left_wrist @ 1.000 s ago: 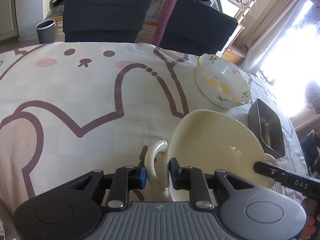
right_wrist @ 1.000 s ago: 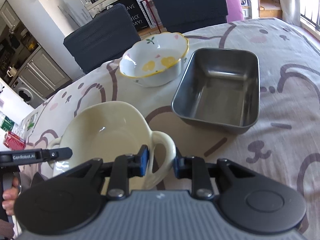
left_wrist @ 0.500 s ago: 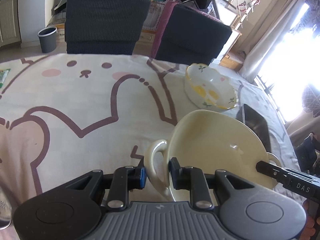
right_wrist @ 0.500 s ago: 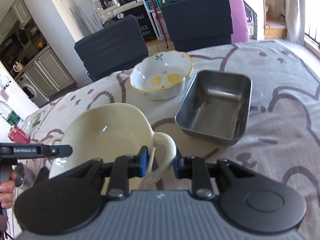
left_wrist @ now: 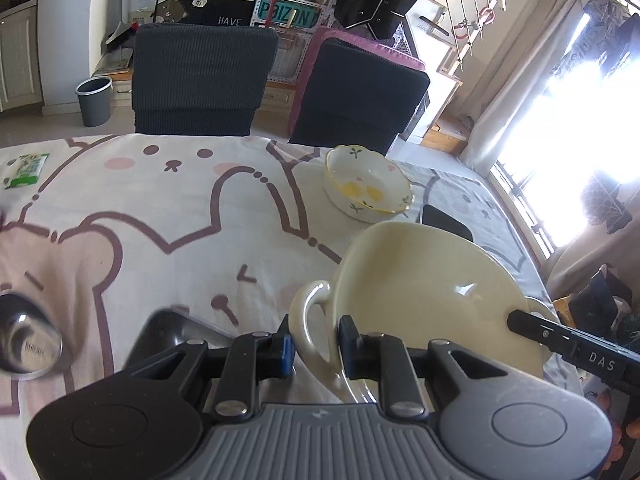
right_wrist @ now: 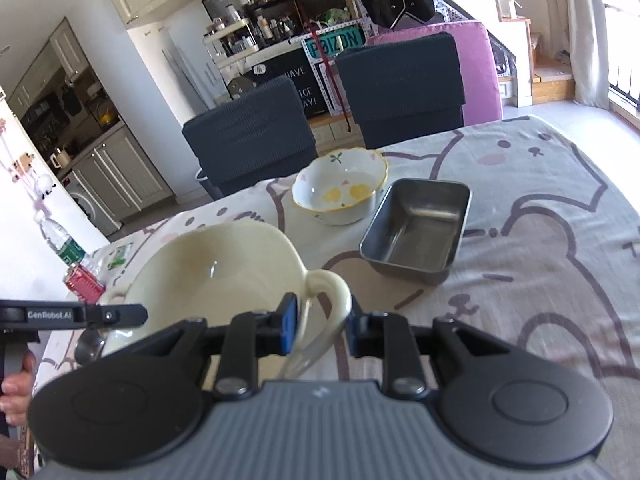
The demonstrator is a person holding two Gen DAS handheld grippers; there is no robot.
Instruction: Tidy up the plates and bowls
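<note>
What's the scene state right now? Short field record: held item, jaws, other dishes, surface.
held item: cream two-handled bowl, lifted off the table, one handle in each gripper
left gripper: jaws shut on the bowl's loop handle
right gripper: jaws shut on the opposite handle
other dishes: floral bowl and steel tray beside each other on the table; round steel dish at the left edge, blurred
surface: bear-print tablecloth
</note>
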